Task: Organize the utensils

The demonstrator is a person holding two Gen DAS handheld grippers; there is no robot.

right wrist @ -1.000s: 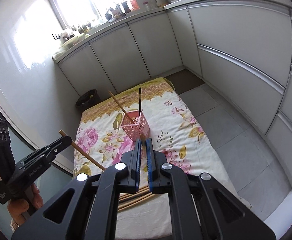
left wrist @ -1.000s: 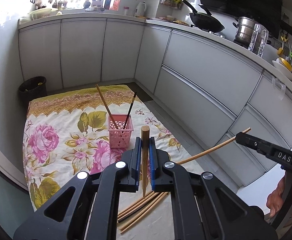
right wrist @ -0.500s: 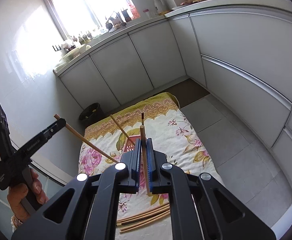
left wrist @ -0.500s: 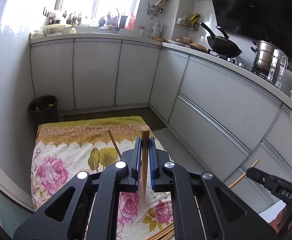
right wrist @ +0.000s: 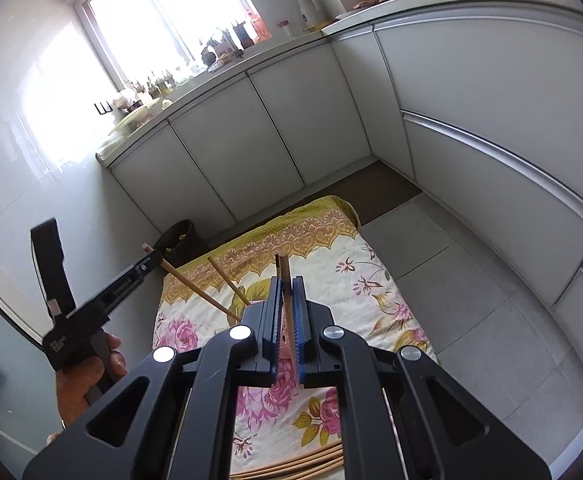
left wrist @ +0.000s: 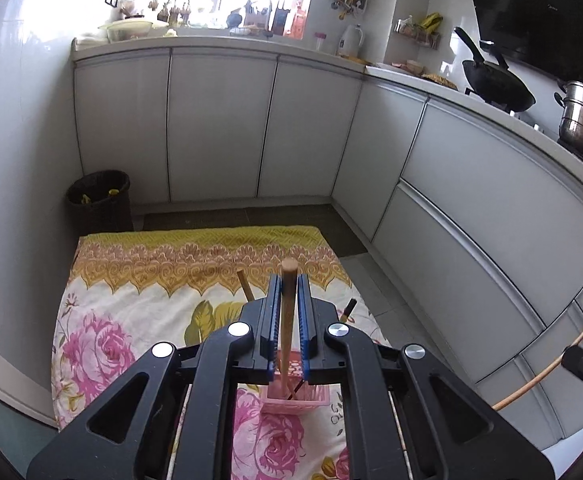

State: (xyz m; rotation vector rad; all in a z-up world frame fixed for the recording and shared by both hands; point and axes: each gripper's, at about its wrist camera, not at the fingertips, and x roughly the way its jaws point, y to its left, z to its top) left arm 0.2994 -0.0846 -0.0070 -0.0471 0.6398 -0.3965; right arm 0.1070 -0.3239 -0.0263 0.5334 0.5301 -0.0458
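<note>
Carrying one chopstick apiece, both claws pinched tight on upright sticks. Left claw nearer, poised almost directly above basket; right claw slightly behind it.

chopsticks in basket: 2 | held chopsticks: 2 | cloth: 1 | bin: 1

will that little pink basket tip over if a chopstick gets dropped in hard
Probably: the pink basket looks small, thin-walled plastic, so likely light. It sits on a soft floral cloth, not a firm base. The chopsticks already in it lean outward, adding leverage.
</note>
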